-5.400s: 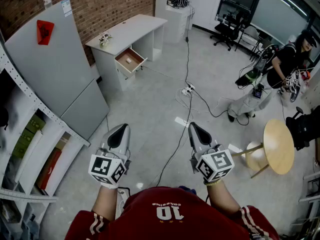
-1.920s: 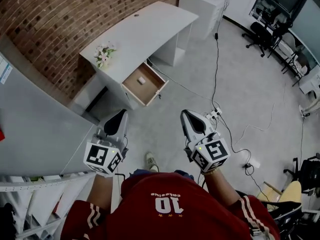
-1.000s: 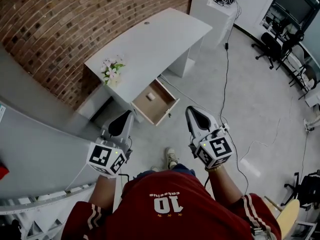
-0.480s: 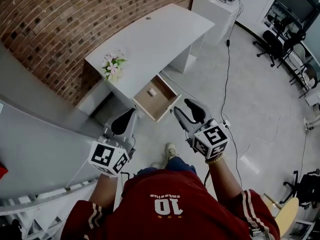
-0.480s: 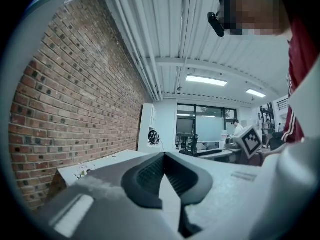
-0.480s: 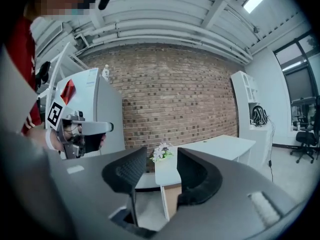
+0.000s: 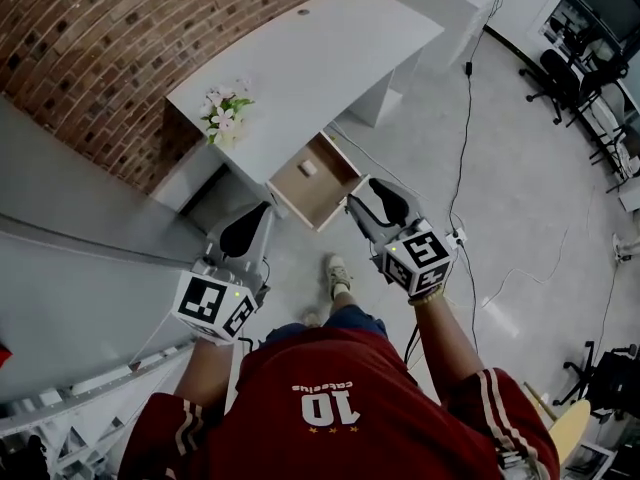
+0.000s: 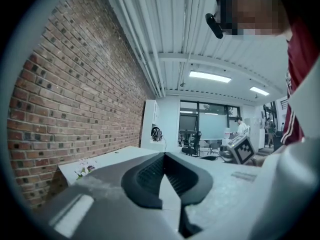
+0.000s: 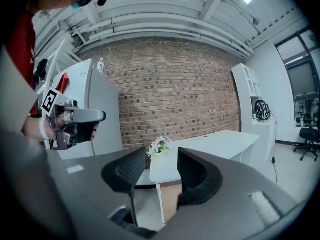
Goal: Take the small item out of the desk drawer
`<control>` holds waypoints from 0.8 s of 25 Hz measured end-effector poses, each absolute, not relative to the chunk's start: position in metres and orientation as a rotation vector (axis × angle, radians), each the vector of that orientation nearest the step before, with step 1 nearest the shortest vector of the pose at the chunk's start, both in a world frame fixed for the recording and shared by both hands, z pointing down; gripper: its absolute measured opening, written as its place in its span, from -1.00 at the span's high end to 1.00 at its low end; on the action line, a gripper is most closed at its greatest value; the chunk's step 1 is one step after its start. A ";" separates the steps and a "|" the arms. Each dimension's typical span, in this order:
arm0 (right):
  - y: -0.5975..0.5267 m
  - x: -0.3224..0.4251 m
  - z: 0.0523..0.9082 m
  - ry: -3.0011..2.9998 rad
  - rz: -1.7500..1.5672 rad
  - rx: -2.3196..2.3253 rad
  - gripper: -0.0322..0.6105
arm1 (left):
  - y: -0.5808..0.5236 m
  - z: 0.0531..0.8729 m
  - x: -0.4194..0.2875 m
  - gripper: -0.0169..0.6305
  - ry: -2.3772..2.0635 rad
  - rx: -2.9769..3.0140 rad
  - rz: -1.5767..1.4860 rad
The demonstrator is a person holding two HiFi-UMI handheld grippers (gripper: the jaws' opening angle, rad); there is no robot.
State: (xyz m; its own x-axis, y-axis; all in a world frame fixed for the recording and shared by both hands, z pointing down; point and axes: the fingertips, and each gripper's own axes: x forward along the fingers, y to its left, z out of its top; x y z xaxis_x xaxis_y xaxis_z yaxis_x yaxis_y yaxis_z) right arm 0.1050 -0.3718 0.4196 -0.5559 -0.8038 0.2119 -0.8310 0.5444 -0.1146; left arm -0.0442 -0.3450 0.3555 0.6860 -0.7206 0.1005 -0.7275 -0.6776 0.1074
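Small white item is seen lying inside the open drawer of the white table — untouched. Right gripper is held just beside the drawer front, its jaws spread and just opened wider, with nothing between them. Left gripper is kept clenched and empty — below and left of the drawer. Flowers are set on the table.

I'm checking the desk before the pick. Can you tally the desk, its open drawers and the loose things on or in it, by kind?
White desk: 1
Open drawer, tan wooden inside: 1
Small white item in that drawer: 1
Bunch of pink and white flowers on the desktop: 1
Total: 4
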 end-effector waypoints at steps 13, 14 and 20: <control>-0.492 0.089 0.571 -2.540 0.518 1.227 0.30 | -0.438 0.403 -0.029 0.94 -1.244 2.708 0.213; -0.498 0.086 0.582 -2.530 0.530 1.215 0.30 | -0.444 0.408 -0.028 0.94 -1.252 2.704 0.225; -0.526 0.074 0.639 -2.496 0.568 1.158 0.29 | -0.467 0.431 -0.025 0.94 -1.272 2.686 0.244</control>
State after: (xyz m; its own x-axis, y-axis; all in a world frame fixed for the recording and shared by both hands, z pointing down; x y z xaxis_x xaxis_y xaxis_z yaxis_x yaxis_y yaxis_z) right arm 0.0743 -0.5259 0.6393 -0.6149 -0.6467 0.4513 -0.7783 0.5899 -0.2152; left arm -0.0252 -0.4673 0.4314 0.6248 -0.7508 0.2142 -0.7768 -0.6254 0.0740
